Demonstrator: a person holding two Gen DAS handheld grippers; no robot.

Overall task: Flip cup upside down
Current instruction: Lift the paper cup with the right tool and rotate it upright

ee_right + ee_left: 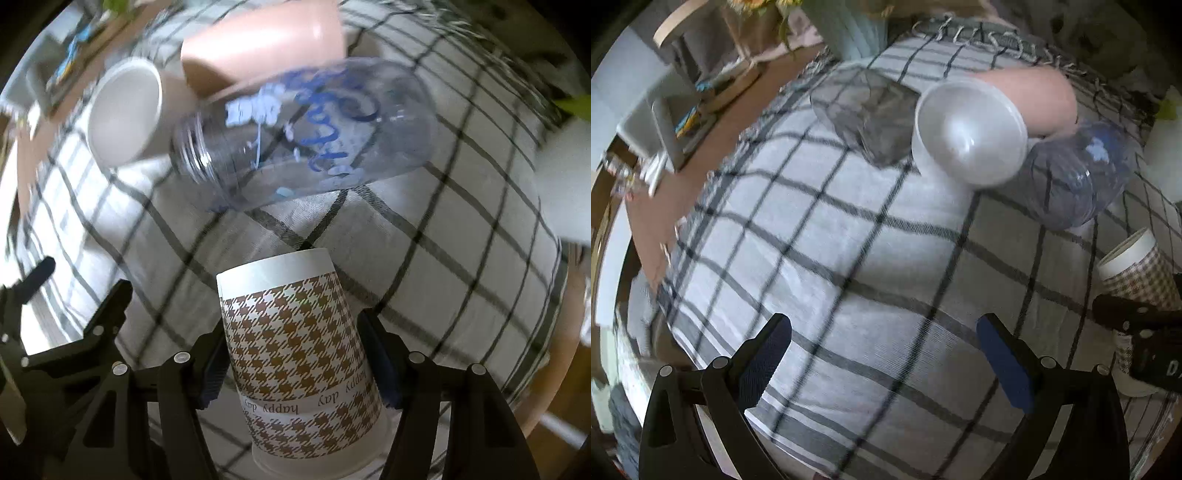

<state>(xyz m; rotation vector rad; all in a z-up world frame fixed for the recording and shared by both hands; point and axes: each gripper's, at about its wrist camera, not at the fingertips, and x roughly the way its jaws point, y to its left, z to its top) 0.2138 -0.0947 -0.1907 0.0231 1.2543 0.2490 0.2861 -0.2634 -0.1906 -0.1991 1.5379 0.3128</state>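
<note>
My right gripper (299, 354) is shut on a paper cup (299, 354) with a brown houndstooth print and "happy day" lettering. The cup is held upside down, base away from me, above the checked cloth (461, 240). The same cup shows at the right edge of the left wrist view (1141, 273), with the right gripper (1137, 332) on it. My left gripper (882, 343) is open and empty over the cloth (831, 240).
A white cup (967, 133) lies on its side, also in the right wrist view (122, 110). Beside it lie a pink cup (1034, 99) (258, 44), a clear glass jar with blue print (1078, 173) (306, 133) and a grey glass (868, 114). Shelf clutter at far left (690, 110).
</note>
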